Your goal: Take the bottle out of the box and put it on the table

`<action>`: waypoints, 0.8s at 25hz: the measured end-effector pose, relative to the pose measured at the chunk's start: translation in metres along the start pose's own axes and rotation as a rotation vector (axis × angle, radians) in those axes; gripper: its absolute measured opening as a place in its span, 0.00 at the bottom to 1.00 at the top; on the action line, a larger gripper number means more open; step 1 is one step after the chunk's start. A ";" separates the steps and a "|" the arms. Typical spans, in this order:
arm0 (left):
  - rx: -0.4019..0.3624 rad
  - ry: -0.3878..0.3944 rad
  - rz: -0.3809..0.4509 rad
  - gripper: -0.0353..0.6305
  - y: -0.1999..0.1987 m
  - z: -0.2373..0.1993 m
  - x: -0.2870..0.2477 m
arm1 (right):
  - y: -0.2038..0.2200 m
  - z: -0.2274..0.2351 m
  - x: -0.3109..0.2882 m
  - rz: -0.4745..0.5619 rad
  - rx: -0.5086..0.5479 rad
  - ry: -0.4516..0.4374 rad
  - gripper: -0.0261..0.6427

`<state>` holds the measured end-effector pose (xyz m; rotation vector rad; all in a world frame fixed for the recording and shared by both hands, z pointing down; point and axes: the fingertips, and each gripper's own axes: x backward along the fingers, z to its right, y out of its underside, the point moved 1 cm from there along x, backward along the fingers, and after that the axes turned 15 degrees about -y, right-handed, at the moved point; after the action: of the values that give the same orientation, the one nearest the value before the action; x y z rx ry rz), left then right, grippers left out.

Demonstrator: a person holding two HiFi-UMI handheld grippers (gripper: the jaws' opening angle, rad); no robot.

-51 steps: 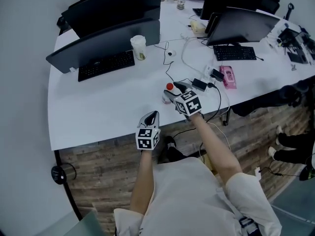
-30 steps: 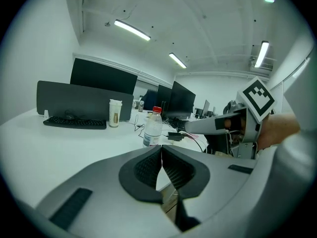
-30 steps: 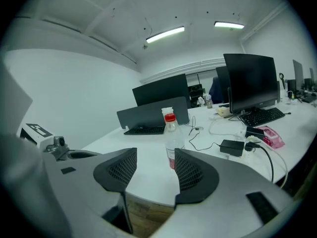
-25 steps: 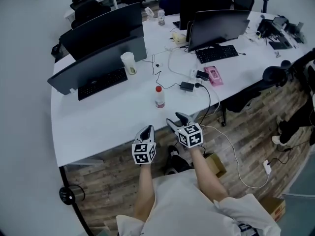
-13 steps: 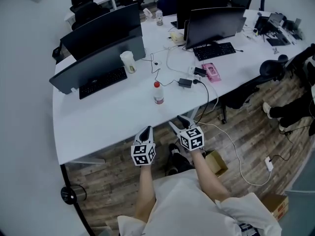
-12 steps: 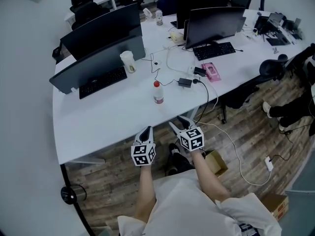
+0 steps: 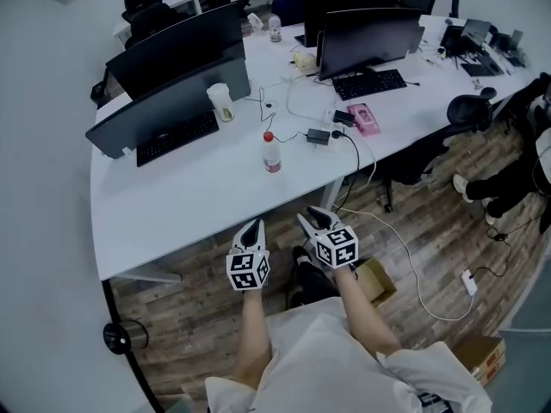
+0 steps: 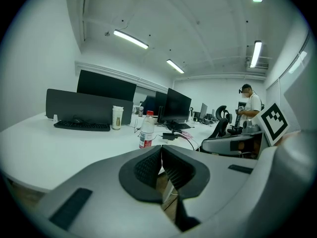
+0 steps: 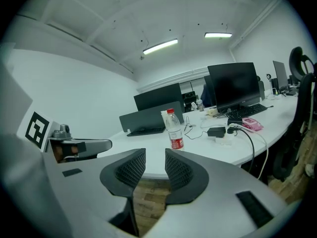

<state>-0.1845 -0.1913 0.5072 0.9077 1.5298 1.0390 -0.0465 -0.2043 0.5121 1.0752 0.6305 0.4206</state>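
A clear plastic bottle (image 7: pixel 270 153) with a red cap and red label stands upright on the white table (image 7: pixel 181 200), near the middle. Both gripper views show it: the bottle (image 8: pixel 146 130) in the left one, the bottle (image 9: pixel 174 130) in the right one, well beyond the jaws. My left gripper (image 7: pixel 253 228) hangs off the table's front edge over the wooden floor, its jaws shut and empty (image 8: pixel 161 151). To its right, my right gripper (image 7: pixel 312 219) is also off the table; its jaws (image 9: pixel 155 163) are closing with a narrow gap and nothing between them. A cardboard box (image 7: pixel 372 280) sits on the floor below the right gripper.
Dark monitors (image 7: pixel 172 84) and keyboards (image 7: pixel 176 136) line the back of the table, along with a paper cup (image 7: pixel 219 101), a pink pack (image 7: pixel 362 117), a black power adapter (image 7: pixel 317 135) and trailing cables. An office chair (image 7: pixel 430 144) and a person's legs (image 7: pixel 508 183) are at the right.
Both grippers have drawn back from the table edge toward my body. The bottle stays standing on the table, now farther from them. The right jaws have narrowed.
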 end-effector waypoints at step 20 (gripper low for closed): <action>-0.006 0.024 0.044 0.08 -0.013 0.021 0.006 | -0.008 0.002 0.029 0.035 0.000 0.034 0.10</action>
<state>-0.1651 -0.1868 0.4906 0.9312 1.5316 1.0885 -0.0234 -0.1917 0.4979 1.0825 0.6429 0.4703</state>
